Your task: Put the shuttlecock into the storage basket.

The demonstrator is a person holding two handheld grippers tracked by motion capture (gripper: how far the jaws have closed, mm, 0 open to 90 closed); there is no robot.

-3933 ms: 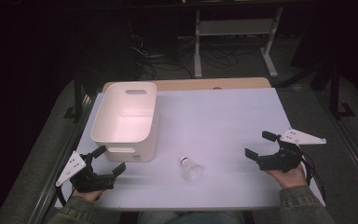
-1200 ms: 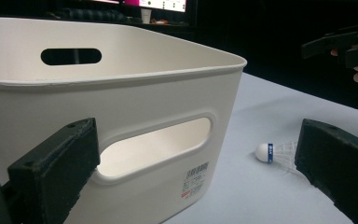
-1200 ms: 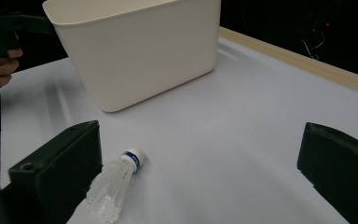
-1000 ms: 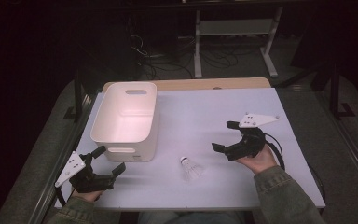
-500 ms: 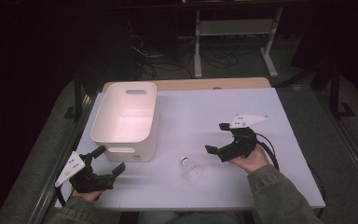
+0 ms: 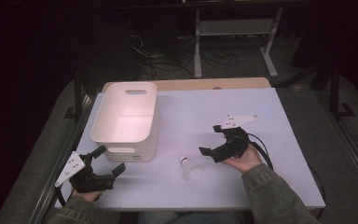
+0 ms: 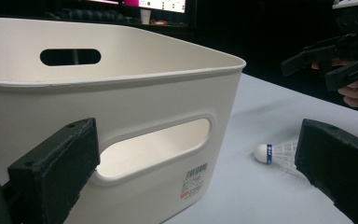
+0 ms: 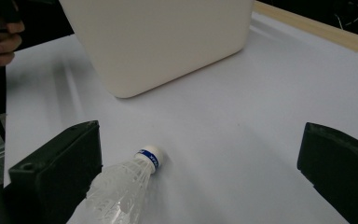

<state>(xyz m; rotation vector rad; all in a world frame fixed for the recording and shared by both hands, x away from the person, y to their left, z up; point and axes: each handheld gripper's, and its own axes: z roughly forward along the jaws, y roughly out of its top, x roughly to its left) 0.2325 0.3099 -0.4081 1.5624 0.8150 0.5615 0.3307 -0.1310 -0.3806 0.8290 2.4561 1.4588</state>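
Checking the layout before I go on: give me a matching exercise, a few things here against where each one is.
Things:
1. shuttlecock
2. white bin
3. left gripper
4. right gripper

Places:
a. near-left corner of the table, jaws open
b. lying on its side, right of the bin
c. left half of the table, empty
d. just right of the shuttlecock, jaws open

Pairs: 1-b, 2-c, 3-a, 4-d

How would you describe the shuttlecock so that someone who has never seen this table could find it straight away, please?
Start at the white plastic bin on the left half of the white table. Just right of the bin's near corner, toward the person's edge, the shuttlecock lies on its side, close in front of the open right tool. It is the only small loose item: a translucent white skirt with a round white cork banded in blue.
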